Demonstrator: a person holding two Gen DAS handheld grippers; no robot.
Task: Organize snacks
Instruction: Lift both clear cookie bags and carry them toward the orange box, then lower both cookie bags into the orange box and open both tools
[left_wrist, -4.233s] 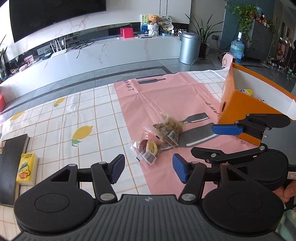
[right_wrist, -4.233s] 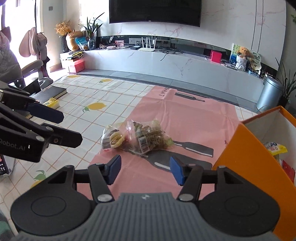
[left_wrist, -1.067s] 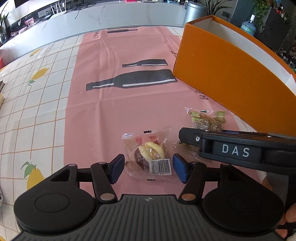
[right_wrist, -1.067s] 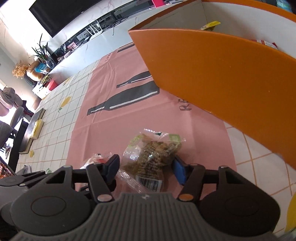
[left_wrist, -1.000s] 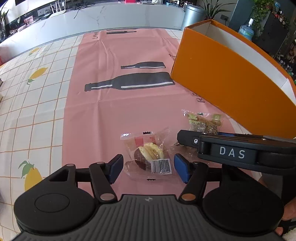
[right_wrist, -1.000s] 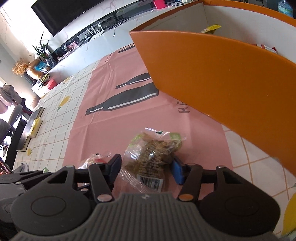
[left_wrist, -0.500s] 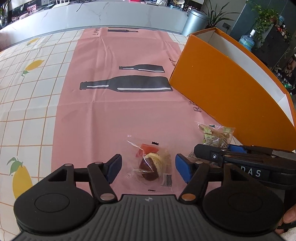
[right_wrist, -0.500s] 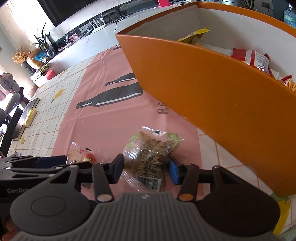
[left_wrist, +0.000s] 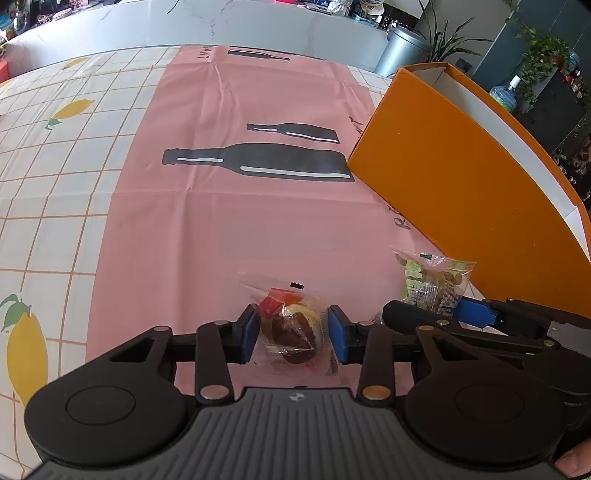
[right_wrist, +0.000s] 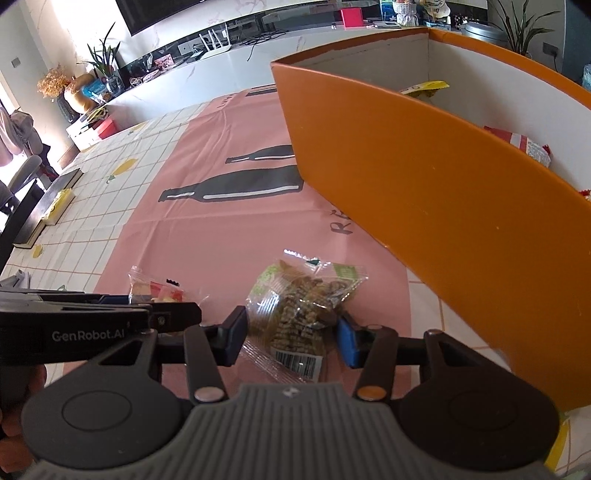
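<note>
My left gripper is shut on a clear packet of red and brown sweets, held just above the pink cloth. My right gripper is shut on a clear packet of brown crunchy snacks, which also shows in the left wrist view. The sweets packet pokes out behind the left gripper in the right wrist view. The orange box stands just right of both grippers, with several snack bags inside. It also shows in the left wrist view.
The pink cloth with black bottle prints lies over a lemon-print tablecloth. A black book and a yellow pack lie at the far left edge. A long white counter runs behind the table.
Both grippers have closed on their packets: the left on the sweets, the right on the brown snacks. Both have risen slightly and the box now looks nearer.
</note>
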